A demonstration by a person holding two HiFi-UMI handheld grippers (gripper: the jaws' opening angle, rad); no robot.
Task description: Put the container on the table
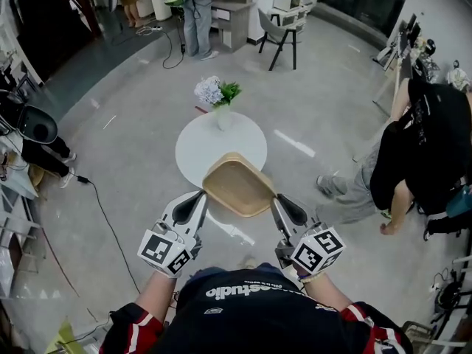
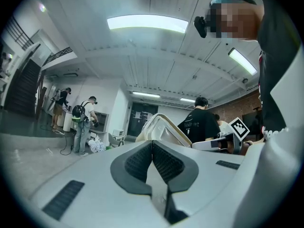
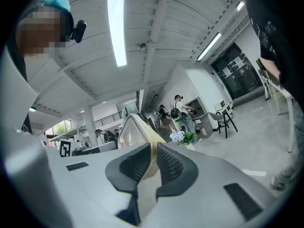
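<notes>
Where the container sits: shallow tan container, held up between both grippers. In the head view it overlaps the near edge of the round white table. Can't tell whether it touches the tabletop.
Container contents: only its own bare tan floor shows (head view).
Left gripper: at the container's left rim. In its own view the pads are pressed almost together at the tips, clamped on that thin edge, with the rim rising right behind them.
Right gripper: at the container's right rim. Its own view shows the yellowish rim pinched between the two ribbed pads.
Vase: on the far side of the table, holding pale flowers with green leaves.
Head view vs gripper views: only the head view shows the container's inside and the whole tabletop. It also shows a person in black bent over at the right.
Gripper views vs head view: only these show pad-to-rim contact and the ceiling light strips.
Left gripper view: the right gripper's marker cube sits beyond the container, beside the person in black.
Right gripper view: container seen edge-on. The left gripper's marker cube is at the left, and the flowers are just right of the container.
</notes>
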